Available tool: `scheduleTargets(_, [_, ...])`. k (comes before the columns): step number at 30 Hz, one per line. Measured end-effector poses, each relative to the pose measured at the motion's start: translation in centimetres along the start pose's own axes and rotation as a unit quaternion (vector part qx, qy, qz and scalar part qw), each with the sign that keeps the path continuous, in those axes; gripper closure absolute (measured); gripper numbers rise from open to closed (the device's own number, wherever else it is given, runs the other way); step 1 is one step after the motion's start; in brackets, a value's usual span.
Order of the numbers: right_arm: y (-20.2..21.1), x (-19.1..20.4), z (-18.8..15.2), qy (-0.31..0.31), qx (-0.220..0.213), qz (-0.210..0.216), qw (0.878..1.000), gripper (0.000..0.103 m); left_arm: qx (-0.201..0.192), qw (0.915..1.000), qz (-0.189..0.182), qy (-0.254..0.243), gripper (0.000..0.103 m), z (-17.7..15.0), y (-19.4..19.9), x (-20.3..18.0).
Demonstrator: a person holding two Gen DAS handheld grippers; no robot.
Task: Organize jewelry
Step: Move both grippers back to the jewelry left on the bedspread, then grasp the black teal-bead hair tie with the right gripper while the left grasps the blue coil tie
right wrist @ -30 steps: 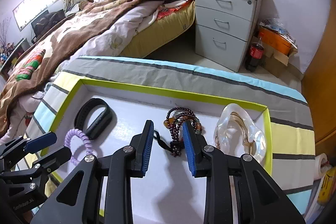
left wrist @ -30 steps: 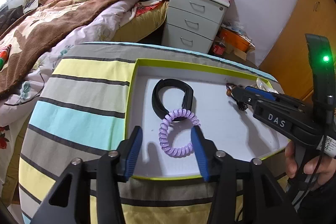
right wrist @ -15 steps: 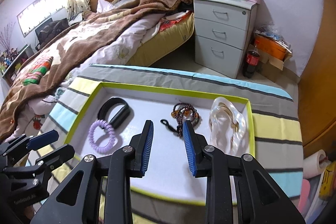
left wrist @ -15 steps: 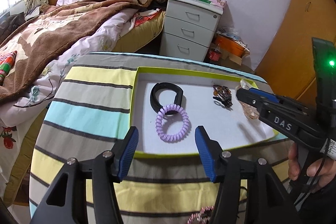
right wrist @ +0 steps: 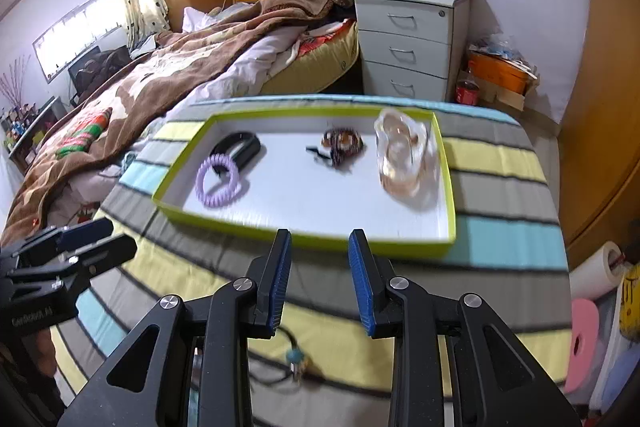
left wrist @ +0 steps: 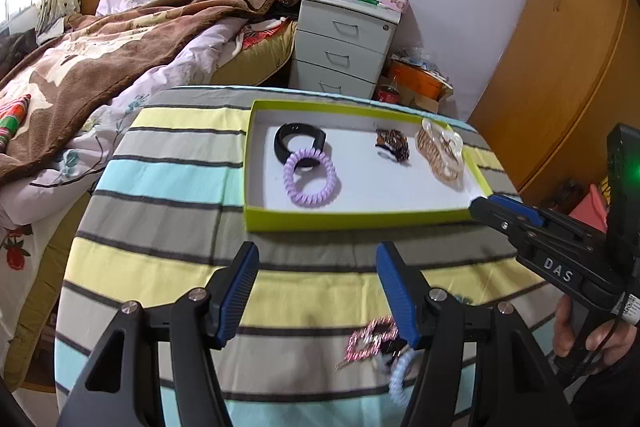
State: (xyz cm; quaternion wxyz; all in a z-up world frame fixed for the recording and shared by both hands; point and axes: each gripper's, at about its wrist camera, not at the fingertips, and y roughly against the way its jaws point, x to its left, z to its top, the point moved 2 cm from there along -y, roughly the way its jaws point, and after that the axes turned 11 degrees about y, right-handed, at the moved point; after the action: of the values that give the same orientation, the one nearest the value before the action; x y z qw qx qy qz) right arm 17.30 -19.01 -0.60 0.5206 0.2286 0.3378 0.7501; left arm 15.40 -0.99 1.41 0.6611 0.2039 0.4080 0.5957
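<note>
Both jaws hold nothing, the left gripper opening wider over the striped cloth, the right gripper parted a little, so fetching seems next: the pink hair clip outside the tray needs grasping.

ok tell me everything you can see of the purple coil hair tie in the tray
The purple spiral-coil hair tie looks like stretchy plastic cord wound into a closed ring. It lies flat on the white floor of the lime-green-rimmed tray, in its left part. Its far edge overlaps the black wristband behind it. No gripper touches it.
</note>
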Motion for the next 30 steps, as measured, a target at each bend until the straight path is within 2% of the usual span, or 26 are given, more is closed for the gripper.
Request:
scheduleTargets(5, [0.4,0.5,-2.1,0.002,0.008,0.001,1.000,0.072,0.009,0.9999,-0.011,0.006,0.040,-1.4,0.8,0.6])
scheduleTargets(9, [0.2,0.4,-3.6,-0.009,0.018,0.006,1.000,0.071,0.011,0.9999,-0.007,0.003,0.040,-2.7,1.3,1.1])
scheduleTargets(11, [-0.2,0.6,-4.1,-0.013,0.025,0.008,1.000,0.065,0.015,0.9998,-0.008,0.005,0.040,-3.1,1.4,1.3])
scheduleTargets(17, [-1.0,1.7,-5.2,-0.007,0.042,0.014,0.999,0.065,0.028,0.9996,-0.005,0.002,0.040,-4.4,1.6,1.8])
scheduleTargets(19, [-1.0,2.4,-5.5,0.001,0.043,0.015,0.999,0.065,0.032,0.9993,-0.018,0.005,0.040,-4.7,1.7,2.0])
scheduleTargets(30, [-1.2,3.7,-6.6,0.027,0.055,-0.020,0.998,0.065,0.036,0.9992,-0.016,0.012,0.040,-5.7,1.9,3.0])
